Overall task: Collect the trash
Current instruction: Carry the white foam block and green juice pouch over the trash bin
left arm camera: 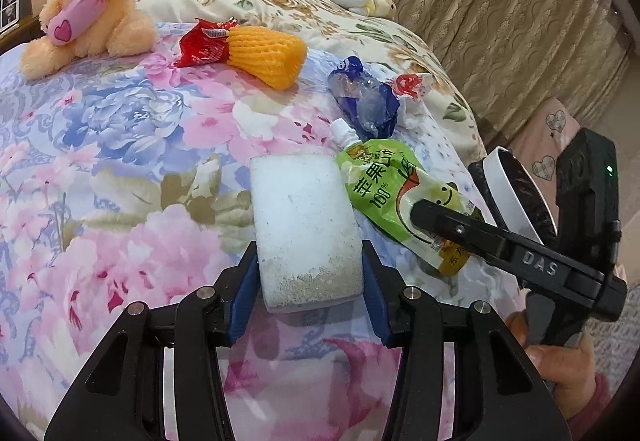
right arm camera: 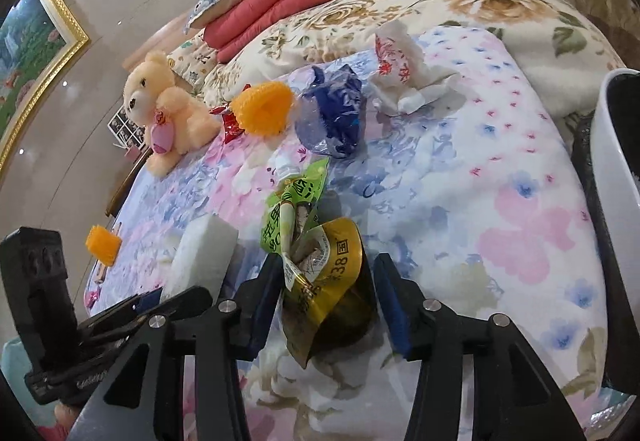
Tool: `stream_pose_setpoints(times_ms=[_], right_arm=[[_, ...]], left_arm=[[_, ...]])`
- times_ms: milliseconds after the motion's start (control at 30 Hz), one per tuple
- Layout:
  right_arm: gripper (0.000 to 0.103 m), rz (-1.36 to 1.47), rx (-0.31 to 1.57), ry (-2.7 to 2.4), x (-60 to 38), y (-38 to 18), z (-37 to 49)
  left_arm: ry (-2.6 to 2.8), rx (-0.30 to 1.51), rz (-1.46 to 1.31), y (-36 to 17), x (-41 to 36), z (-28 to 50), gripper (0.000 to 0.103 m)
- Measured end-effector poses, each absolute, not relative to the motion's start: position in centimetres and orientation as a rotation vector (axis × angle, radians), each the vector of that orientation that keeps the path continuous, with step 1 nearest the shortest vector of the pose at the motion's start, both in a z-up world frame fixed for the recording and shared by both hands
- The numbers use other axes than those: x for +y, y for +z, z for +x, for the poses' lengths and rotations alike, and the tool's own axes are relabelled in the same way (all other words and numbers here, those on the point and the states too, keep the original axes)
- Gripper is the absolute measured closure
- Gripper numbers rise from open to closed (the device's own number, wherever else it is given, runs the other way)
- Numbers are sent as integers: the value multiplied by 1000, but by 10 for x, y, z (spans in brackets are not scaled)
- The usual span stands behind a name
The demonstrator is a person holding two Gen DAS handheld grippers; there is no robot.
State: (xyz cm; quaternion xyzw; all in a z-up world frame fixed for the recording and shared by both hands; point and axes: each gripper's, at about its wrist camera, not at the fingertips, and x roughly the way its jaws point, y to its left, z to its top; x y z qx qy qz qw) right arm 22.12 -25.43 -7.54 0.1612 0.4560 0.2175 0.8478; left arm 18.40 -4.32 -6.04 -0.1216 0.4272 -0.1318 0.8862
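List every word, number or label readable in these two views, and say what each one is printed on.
"苹果" and "100%": green juice pouch, beside the white foam block.
"DAS": black finger of the right gripper, seen from the left wrist camera.
"38" and "国": yellow end of the same pouch, seen from the right wrist camera.
Red wrapper: white print, too blurred to read.
Blue wrapper and red-and-white wrapper: nothing legible.
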Motion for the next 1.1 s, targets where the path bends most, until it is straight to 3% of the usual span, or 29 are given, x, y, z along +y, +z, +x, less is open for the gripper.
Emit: stream_pose_setpoints(times_ms=[233, 1100], right_arm=[[64, 341, 946, 447, -252, -74, 216], [65, 500, 785, 275, -362, -36, 147]], left_arm=[[-281, 875, -253, -54, -40, 180, 57], [-493, 849, -130, -24, -138, 168, 57]])
